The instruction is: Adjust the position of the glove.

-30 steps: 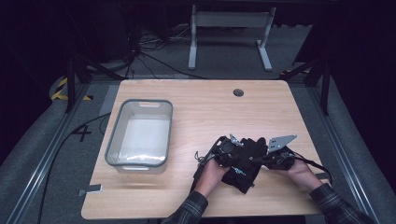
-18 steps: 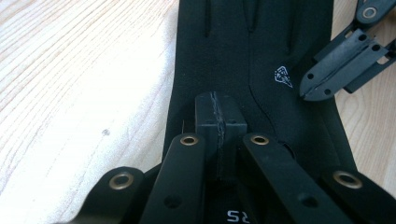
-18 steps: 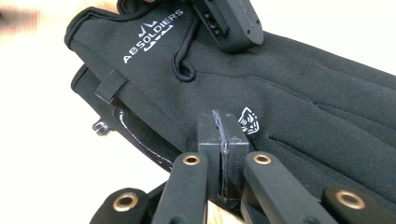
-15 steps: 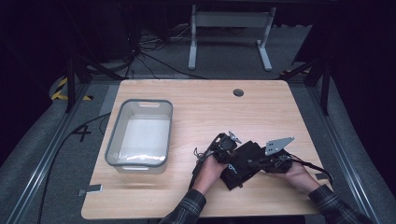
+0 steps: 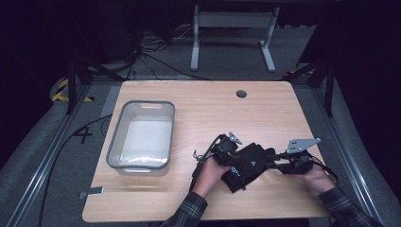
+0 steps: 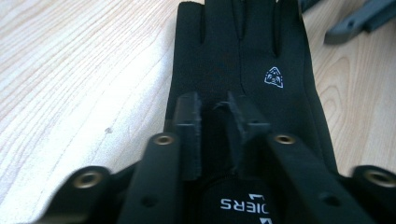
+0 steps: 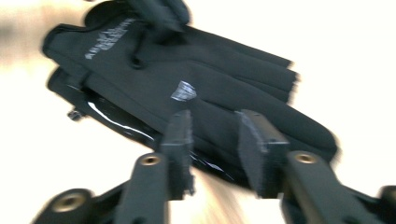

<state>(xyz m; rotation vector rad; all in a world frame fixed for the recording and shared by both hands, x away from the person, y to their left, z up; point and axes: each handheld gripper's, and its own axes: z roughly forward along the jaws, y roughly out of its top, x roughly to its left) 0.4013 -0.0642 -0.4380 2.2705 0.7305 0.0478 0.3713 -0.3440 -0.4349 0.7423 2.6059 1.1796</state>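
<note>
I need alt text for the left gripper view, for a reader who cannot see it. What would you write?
A black glove lies flat on a light wooden table, fingers pointing away, with a small white logo on its back. The left tongs rise from the bottom edge, their two black jaws close together over the glove's cuff end.

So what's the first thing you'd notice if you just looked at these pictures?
Probably the black gloves, lying near the front of the wooden table, right of the middle. The left gripper pinches one at its cuff end, while the right gripper, jaws apart, reaches in at the glove's other side. To the left sits a clear plastic bin with a grey rim.
</note>
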